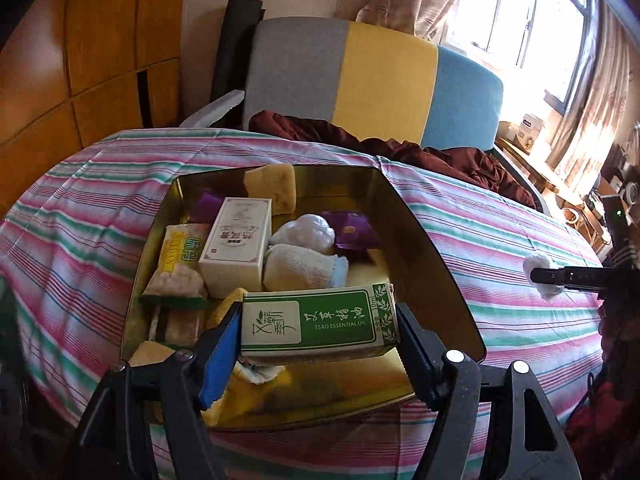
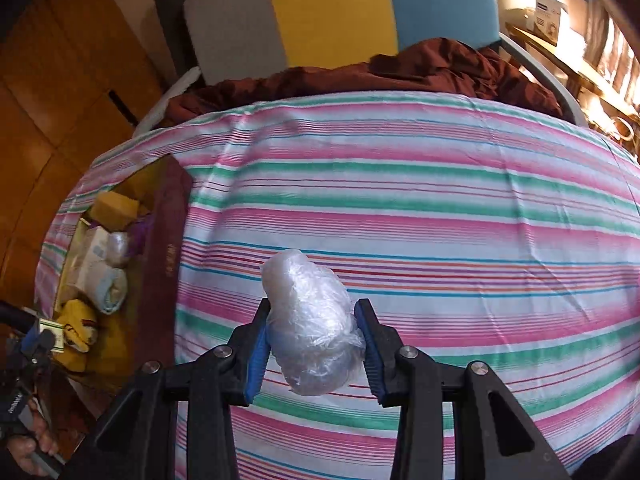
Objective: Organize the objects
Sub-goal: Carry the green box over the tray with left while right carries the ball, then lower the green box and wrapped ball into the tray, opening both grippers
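Observation:
My left gripper (image 1: 320, 344) is shut on a green and white essential oil box (image 1: 316, 320), held lying sideways over the near end of an open gold tin box (image 1: 436, 264). The tin holds a white carton (image 1: 236, 240), snack packets, purple sachets, a rolled sock and a yellow sponge. My right gripper (image 2: 314, 344) is shut on a crumpled clear plastic ball (image 2: 312, 328) just above the striped bedsheet (image 2: 440, 208), to the right of the tin (image 2: 164, 256). The right gripper with its ball also shows at the right edge of the left wrist view (image 1: 544, 276).
A dark red blanket (image 2: 360, 76) lies bunched at the far side of the bed. A grey, yellow and blue headboard (image 1: 380, 76) stands behind it. Wooden cabinets are on the left, a window and a cluttered shelf on the right.

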`<state>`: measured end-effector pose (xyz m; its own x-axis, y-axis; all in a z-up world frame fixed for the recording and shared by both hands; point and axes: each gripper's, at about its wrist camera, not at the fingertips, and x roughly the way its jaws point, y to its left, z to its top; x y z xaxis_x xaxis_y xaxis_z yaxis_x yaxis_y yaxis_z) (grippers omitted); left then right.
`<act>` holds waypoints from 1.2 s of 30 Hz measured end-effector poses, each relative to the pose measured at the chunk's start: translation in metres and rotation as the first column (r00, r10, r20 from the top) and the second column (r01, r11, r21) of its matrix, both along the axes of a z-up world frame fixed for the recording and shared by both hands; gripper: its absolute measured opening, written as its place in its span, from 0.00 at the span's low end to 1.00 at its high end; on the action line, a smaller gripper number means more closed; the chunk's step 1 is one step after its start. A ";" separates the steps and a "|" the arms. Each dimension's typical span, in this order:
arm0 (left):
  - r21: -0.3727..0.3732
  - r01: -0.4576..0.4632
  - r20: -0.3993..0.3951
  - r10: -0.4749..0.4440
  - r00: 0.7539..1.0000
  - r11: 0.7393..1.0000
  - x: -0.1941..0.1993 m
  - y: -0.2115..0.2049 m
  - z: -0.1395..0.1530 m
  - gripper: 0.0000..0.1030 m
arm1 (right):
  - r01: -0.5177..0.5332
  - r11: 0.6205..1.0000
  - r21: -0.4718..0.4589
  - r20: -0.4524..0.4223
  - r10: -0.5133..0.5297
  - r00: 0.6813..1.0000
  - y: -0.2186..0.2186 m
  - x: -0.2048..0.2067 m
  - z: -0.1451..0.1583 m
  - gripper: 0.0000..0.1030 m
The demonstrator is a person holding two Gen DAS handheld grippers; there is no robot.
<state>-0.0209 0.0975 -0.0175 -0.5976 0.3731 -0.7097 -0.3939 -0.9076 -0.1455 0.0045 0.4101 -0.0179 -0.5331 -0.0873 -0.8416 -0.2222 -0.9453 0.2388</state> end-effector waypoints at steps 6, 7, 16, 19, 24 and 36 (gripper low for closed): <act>-0.037 0.016 -0.009 -0.016 1.000 0.999 0.002 0.008 -0.004 0.70 | -0.127 0.992 -0.019 -0.065 0.125 0.990 -0.067 -0.026 0.020 0.39; -0.041 0.022 -0.013 -0.023 1.000 0.999 0.003 0.011 -0.004 0.71 | -0.140 0.990 -0.019 -0.066 0.138 0.988 -0.075 -0.030 0.022 0.39; -0.074 0.069 -0.008 -0.070 0.998 0.995 0.003 0.028 -0.011 0.71 | -0.206 0.978 -0.018 -0.057 0.204 0.977 -0.107 -0.052 0.024 0.39; -0.078 0.077 -0.001 -0.077 0.997 0.994 0.001 0.032 -0.015 0.71 | -0.222 0.975 -0.018 -0.045 0.221 0.974 -0.113 -0.060 0.021 0.39; -0.078 0.081 0.013 -0.081 0.997 0.994 -0.002 0.036 -0.019 0.72 | -0.233 0.972 -0.032 -0.031 0.232 0.972 -0.118 -0.071 0.016 0.39; -0.095 0.052 0.052 -0.048 0.998 0.994 -0.013 0.037 -0.035 0.80 | -0.214 0.974 -0.070 -0.017 0.214 0.977 -0.122 -0.089 0.000 0.47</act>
<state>-0.0336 0.1349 -0.0525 -0.5432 0.3301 -0.7720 -0.4336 -0.8976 -0.0788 -0.0845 0.2878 -0.0180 -0.5029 -0.2597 -0.8244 -0.0141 -0.9512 0.3083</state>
